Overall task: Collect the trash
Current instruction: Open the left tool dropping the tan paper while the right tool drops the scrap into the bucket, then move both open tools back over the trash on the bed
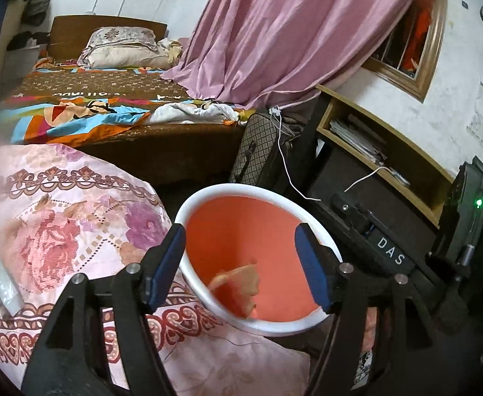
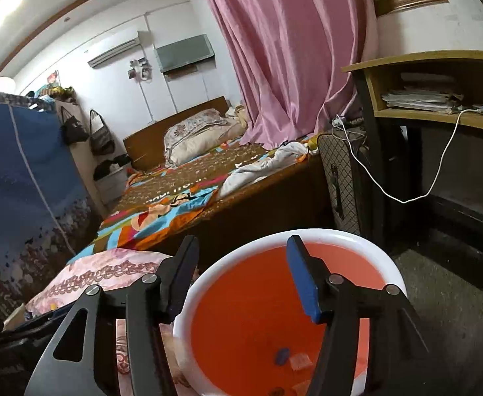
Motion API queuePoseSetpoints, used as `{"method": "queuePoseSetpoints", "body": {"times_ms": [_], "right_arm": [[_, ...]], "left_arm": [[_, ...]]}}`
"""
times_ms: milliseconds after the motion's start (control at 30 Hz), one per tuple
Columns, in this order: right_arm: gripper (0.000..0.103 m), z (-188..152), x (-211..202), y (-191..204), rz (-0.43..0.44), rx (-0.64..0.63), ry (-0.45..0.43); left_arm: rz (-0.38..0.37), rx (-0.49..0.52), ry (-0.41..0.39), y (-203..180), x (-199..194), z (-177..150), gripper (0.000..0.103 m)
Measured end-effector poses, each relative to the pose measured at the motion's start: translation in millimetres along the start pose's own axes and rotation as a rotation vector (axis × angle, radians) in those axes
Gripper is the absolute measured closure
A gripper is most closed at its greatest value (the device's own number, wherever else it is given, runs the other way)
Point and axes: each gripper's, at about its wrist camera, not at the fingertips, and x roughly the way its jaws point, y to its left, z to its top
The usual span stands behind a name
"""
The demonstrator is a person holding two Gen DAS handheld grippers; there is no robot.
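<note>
An orange bin with a white rim [image 1: 188, 204] stands on the floor beside a floral quilt. My left gripper [image 1: 240, 227] hangs open over its mouth, blue pads apart, nothing pressed between them. Below it a pale, blurred scrap [image 1: 238, 283] is inside the bin. My right gripper [image 2: 243, 241] is also open over the same bin's rim [image 2: 340, 234], with nothing between its jaws. On the bin's bottom lie a small blue piece [image 2: 281, 355] and a pale wrapper [image 2: 299, 361]. The right-hand tool's black housing [image 1: 390, 250] shows just right of the bin.
The pink floral quilt [image 1: 76, 231] lies left of the bin, with a pale plastic item [image 1: 0, 293] on it. Behind are a bed [image 1: 109, 99], a checked suitcase [image 1: 261, 148], a desk shelf [image 1: 373, 138] with a white cable, a pink curtain [image 2: 291, 49] and a blue wardrobe [image 2: 17, 165].
</note>
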Motion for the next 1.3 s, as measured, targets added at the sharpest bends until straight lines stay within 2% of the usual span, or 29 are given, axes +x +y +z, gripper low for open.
{"method": "queuePoseSetpoints", "body": {"times_ms": [133, 233, 333, 467, 567, 633, 667, 767, 1100, 1300], "right_arm": [[0.043, 0.1, -0.7, 0.5, 0.003, -0.001, -0.002], [0.040, 3.0, -3.3, 4.6, 0.009, -0.019, -0.018], [0.031, 4.7, -10.1, 11.1, 0.028, -0.042, -0.057], [0.022, 8.9, -18.0, 24.5, 0.056, -0.074, -0.120], [0.013, 9.6, -22.7, 36.1, 0.088, -0.092, -0.165], [0.004, 9.6, -25.7, 44.7, 0.116, -0.101, -0.194], [0.000, 9.4, -27.8, 49.6, 0.132, -0.105, -0.214], [0.000, 8.1, -32.0, 64.5, 0.179, -0.122, -0.249], [0.000, -13.8, -48.0, 129.6, 0.288, -0.257, -0.333], [0.000, -26.9, -47.0, 160.6, 0.340, -0.316, -0.319]], "left_arm": [[0.005, -0.017, -0.017, 4.1, -3.9, 2.4, 0.050], [0.034, -0.018, -0.059, 6.7, -13.5, 1.5, 0.050], [0.074, -0.012, -0.110, 10.1, -24.1, 2.1, 0.047], [0.171, -0.004, -0.211, 16.4, -47.8, 2.4, 0.035], [0.233, -0.005, -0.277, 23.7, -66.3, 3.3, 0.032], [0.271, -0.007, -0.311, 30.0, -76.6, 3.6, 0.024], [0.306, -0.012, -0.344, 35.0, -86.5, 2.7, 0.013], [0.369, -0.035, -0.431, 50.8, -111.0, -1.8, 0.011], [0.549, -0.088, -0.531, 107.7, -181.7, -28.0, 0.011], [0.641, -0.060, -0.555, 127.7, -210.9, -44.0, 0.011]]}}
